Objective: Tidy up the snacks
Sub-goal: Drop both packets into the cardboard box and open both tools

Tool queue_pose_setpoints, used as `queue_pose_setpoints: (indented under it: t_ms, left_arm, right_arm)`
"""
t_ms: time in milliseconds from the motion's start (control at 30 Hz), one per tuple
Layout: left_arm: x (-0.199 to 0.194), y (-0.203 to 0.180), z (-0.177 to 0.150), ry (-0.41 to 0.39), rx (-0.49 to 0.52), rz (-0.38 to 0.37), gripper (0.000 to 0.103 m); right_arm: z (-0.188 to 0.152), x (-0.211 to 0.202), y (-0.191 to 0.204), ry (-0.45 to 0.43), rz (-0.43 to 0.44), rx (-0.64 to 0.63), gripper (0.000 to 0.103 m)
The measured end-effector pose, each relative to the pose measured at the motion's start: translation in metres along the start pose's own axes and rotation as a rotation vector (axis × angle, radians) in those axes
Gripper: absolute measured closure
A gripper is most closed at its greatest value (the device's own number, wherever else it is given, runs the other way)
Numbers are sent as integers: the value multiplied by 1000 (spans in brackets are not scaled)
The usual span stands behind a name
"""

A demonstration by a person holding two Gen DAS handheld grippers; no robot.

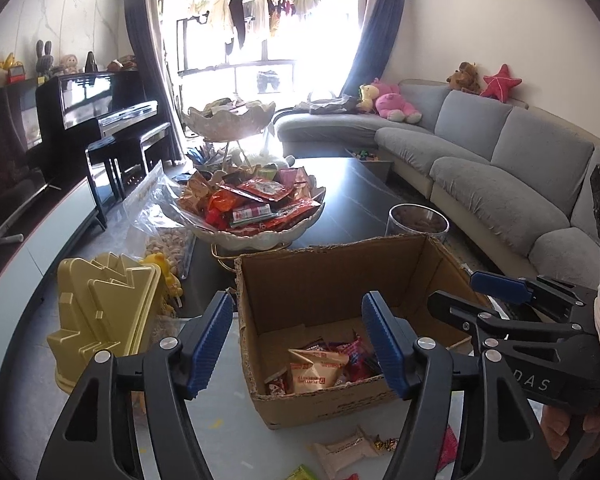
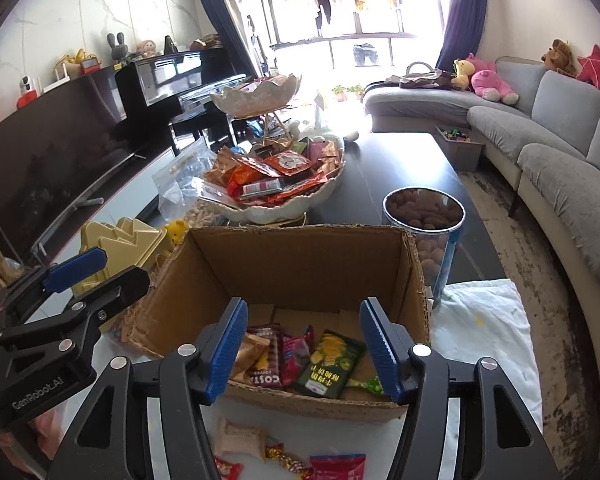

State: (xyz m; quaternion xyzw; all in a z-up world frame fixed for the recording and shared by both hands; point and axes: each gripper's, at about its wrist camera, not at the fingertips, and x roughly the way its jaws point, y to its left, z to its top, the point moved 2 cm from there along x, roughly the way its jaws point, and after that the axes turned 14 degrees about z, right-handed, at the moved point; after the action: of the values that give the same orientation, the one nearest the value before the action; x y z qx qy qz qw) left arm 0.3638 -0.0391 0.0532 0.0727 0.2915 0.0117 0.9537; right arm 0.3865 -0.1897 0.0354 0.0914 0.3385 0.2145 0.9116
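An open cardboard box point(image 1: 312, 280) point(image 2: 300, 264) stands on the table right ahead and holds several snack packets point(image 1: 320, 368) point(image 2: 328, 364). More loose packets point(image 1: 352, 448) point(image 2: 284, 456) lie on the white surface in front of the box. My left gripper point(image 1: 296, 344) is open and empty, held over the box's near left corner. My right gripper point(image 2: 304, 348) is open and empty over the box's near edge. Each gripper also shows in the other's view, the right one point(image 1: 496, 292) and the left one point(image 2: 88, 268).
A white two-tier bowl stand point(image 1: 256, 236) point(image 2: 276, 208) piled with snacks stands behind the box. A clear jar of nuts point(image 1: 418, 220) point(image 2: 424, 220) is to the box's right, a yellow plastic container point(image 1: 108, 312) point(image 2: 116, 244) to its left. A grey sofa point(image 1: 500, 160) runs along the right.
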Motion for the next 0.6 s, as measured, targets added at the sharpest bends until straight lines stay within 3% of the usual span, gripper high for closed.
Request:
queue_pose_setpoints:
  t_ms: [600]
  left_arm:
    - [-56,17,-44,-6,13,-11,34]
  right_arm:
    - [-38,-25,33,48,18,-65,43]
